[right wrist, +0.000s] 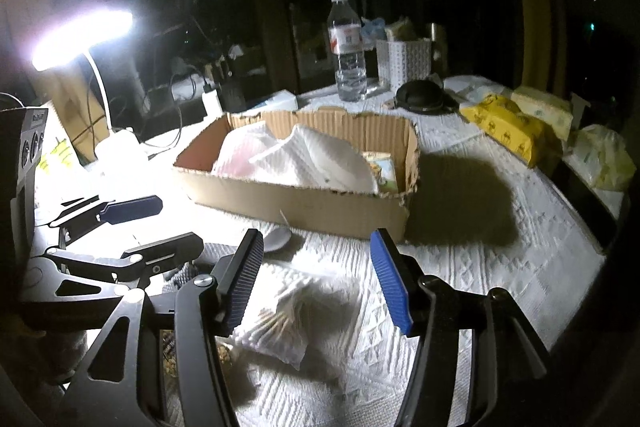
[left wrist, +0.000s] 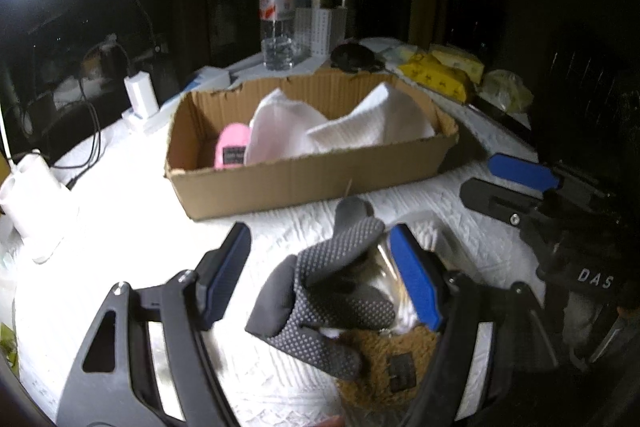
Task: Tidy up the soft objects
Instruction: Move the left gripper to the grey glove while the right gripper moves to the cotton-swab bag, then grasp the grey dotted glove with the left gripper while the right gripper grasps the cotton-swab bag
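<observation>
Left gripper (left wrist: 320, 267) spread wide, straddling a grey dotted glove (left wrist: 332, 291) on the white tablecloth (left wrist: 120, 211), nothing pinched yet; likely lined up for a pick. Glove draped over a brown fuzzy item (left wrist: 384, 355) at 6 o'clock, a clear bag peeking out beside the blue pad. Cardboard box (left wrist: 304, 179) at 12 o'clock, already holding a pink sock (left wrist: 232, 147) and white cloths (left wrist: 360, 131), seemingly the drop spot. Right gripper (right wrist: 320, 275) also wide and empty, hovering low over a bag of cotton swabs (right wrist: 280, 323), angled toward the box. Water bottle (right wrist: 347, 51) farther back at 12 o'clock; yellow packs (right wrist: 504, 127) at 2 o'clock; lamp (right wrist: 80, 39) glaring at 10 o'clock.
</observation>
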